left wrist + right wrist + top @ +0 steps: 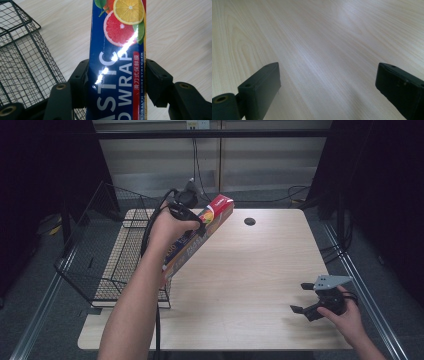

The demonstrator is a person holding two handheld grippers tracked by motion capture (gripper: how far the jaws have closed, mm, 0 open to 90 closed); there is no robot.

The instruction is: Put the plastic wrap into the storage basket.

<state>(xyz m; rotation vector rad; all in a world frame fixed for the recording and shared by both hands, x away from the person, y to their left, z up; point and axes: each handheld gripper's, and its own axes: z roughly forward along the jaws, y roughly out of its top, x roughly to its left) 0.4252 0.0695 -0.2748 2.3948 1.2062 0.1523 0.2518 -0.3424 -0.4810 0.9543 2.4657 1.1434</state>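
Plastic wrap box (197, 234) is clamped between the left gripper (117, 75) jaws and held tilted above the table (250, 285) beside the wire basket (107, 255) — pickup judged done, placing in the basket left — right gripper (307, 300) is parked wide open, empty.

A glossy printed cardboard plastic wrap box (117, 62) throws back a white streak of glare across its smooth blue face and its fruit picture. The left tongs (117, 82) pressing its sides are matt black plastic with brass-coloured screw eyes. Beside them, a basket (22, 62) of thin black-coated metal wire forms a fine grid. The table (317, 37) is pale wood-grain laminate, smooth with a soft sheen; the right tongs (328, 85) above it show the same dull black plastic.
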